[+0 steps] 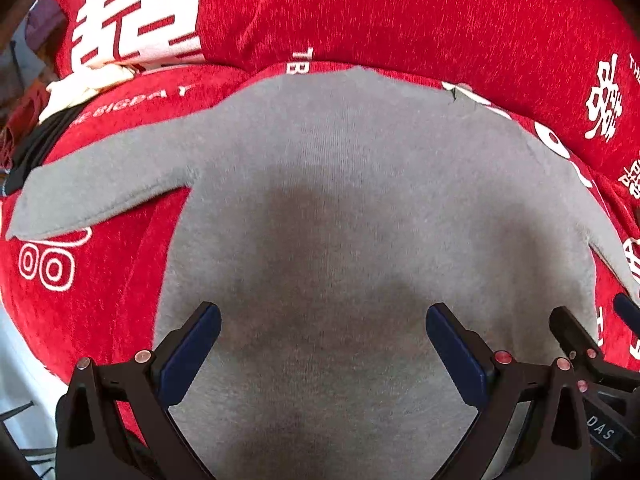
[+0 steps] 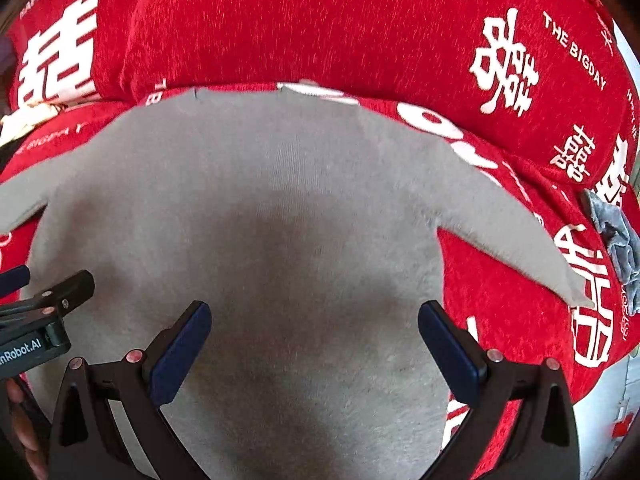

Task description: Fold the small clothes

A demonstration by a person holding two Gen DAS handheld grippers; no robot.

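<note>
Grey sweater [image 1: 340, 200] flat on red blanket [image 1: 400, 12]; both claws gape, left claw [image 1: 323, 322], right claw [image 2: 314, 320]

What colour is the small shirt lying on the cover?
Plain grey shirt, clearest in the left wrist view.

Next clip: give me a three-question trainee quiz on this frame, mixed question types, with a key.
1. True or false: the left gripper is shut on the grey top.
2. Multiple choice: the grey top lies on (A) a bare wooden table, (B) a red cover with white print, (C) a blue towel.
3. Fill in: in the right wrist view, the sleeve spread toward the picture's right edge rests on the ____ cover.

Key:
1. False; its jaws stand wide apart, as do those of the right gripper.
2. B
3. red
</note>
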